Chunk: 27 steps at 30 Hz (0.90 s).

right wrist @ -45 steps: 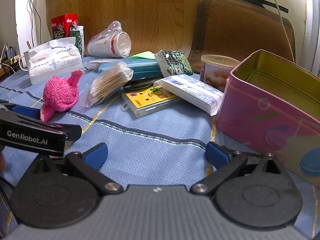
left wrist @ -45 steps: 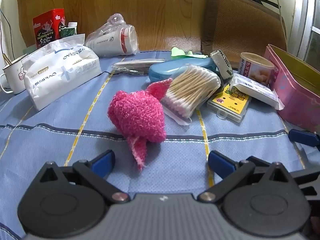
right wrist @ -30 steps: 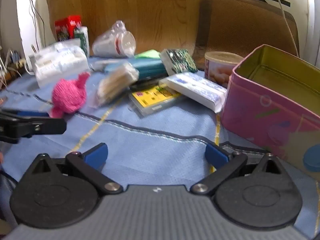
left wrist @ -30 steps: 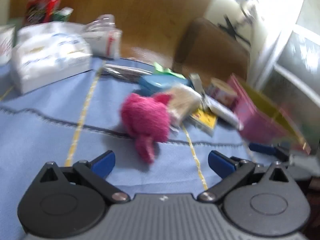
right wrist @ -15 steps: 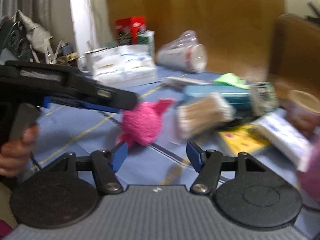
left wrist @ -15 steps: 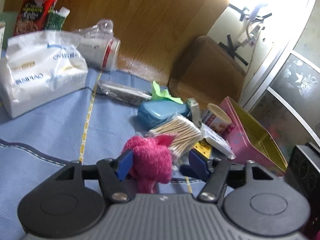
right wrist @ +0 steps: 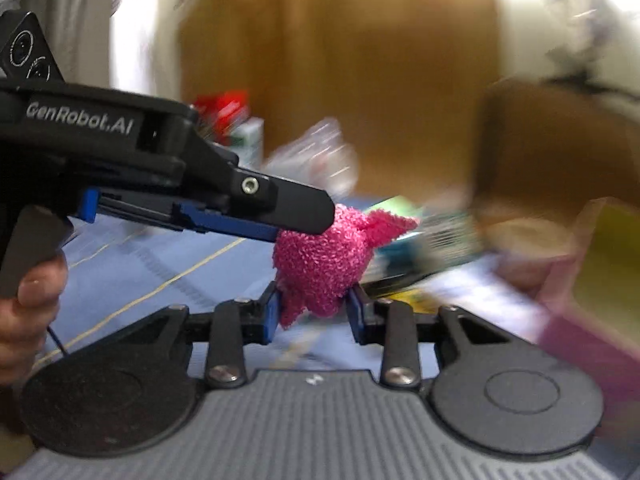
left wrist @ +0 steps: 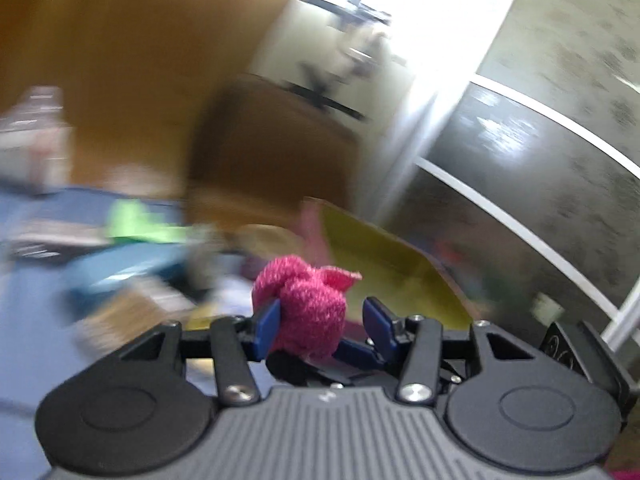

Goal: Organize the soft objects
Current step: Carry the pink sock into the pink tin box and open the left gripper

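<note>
A fuzzy pink rolled sock point(left wrist: 310, 304) sits between the blue pads of my left gripper point(left wrist: 322, 322), lifted off the blue cloth. The right pad stands a little off it. In the right wrist view the same sock point(right wrist: 320, 268) hangs from the left gripper's tip point(right wrist: 288, 210), and my right gripper point(right wrist: 314, 314) has its blue pads on both sides of the sock's lower part. The pink tin with a yellow inside point(left wrist: 384, 264) lies behind the sock to the right.
Both views are badly blurred. The blue tablecloth point(right wrist: 168, 264) carries clutter: a blue case point(left wrist: 120, 268), a green item point(left wrist: 136, 220), a red box point(right wrist: 224, 112), a plastic-wrapped cup point(right wrist: 320, 156). A brown chair back point(left wrist: 272, 152) stands behind. A hand point(right wrist: 28, 312) holds the left gripper.
My left gripper closed on the pink sock, lifted it off the cloth and swung it right toward the tin. My right gripper narrowed and came up around the sock's lower part.
</note>
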### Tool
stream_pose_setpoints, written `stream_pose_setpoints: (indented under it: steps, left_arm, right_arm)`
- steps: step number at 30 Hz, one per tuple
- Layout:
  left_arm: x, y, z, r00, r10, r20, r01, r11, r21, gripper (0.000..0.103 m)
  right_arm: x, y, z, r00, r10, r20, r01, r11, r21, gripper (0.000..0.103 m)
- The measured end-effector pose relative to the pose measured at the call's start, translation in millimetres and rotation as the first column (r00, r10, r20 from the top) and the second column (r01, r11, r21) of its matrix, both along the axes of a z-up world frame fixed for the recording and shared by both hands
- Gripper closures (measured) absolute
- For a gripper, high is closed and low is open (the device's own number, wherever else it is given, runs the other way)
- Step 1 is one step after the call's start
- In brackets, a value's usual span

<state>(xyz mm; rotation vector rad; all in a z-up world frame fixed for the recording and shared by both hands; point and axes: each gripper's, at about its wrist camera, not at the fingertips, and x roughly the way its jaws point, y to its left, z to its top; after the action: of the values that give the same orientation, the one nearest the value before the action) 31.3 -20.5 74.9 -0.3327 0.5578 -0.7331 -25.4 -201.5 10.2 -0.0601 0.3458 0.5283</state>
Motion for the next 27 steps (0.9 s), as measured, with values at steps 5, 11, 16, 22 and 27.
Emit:
stream_pose_setpoints:
  steps: [5, 11, 16, 22, 27]
  left_arm:
    - [31, -92, -5, 0.987, -0.159, -0.033, 0.159, 0.987, 0.007, 0.057]
    - [54, -131, -23, 0.988, -0.126, -0.086, 0.129, 0.991, 0.037, 0.051]
    - [45, -109, -17, 0.996, -0.062, -0.07, 0.063, 0.998, 0.014, 0.043]
    - [13, -9, -18, 0.989, 0.146, -0.007, -0.146, 0.989, -0.004, 0.043]
    - [-5, 81, -45, 0.929, 0.352, -0.112, -0.357, 0.934, -0.027, 0.044]
  right_arm:
    - [-2, -83, 10, 0.965, -0.259, 0.046, 0.259, 0.966, 0.014, 0.066]
    - [11, -122, -2, 0.915, -0.403, -0.004, 0.402, 0.914, -0.05, 0.05]
    - [-4, -128, -11, 0.895, -0.444, 0.033, 0.445, 0.895, -0.028, 0.033]
    - [-16, -94, 5, 0.964, -0.258, 0.059, 0.253, 0.964, 0.086, 0.039]
    - [10, -22, 2, 0.997, 0.026, -0.074, -0.019, 0.995, 0.1, 0.044]
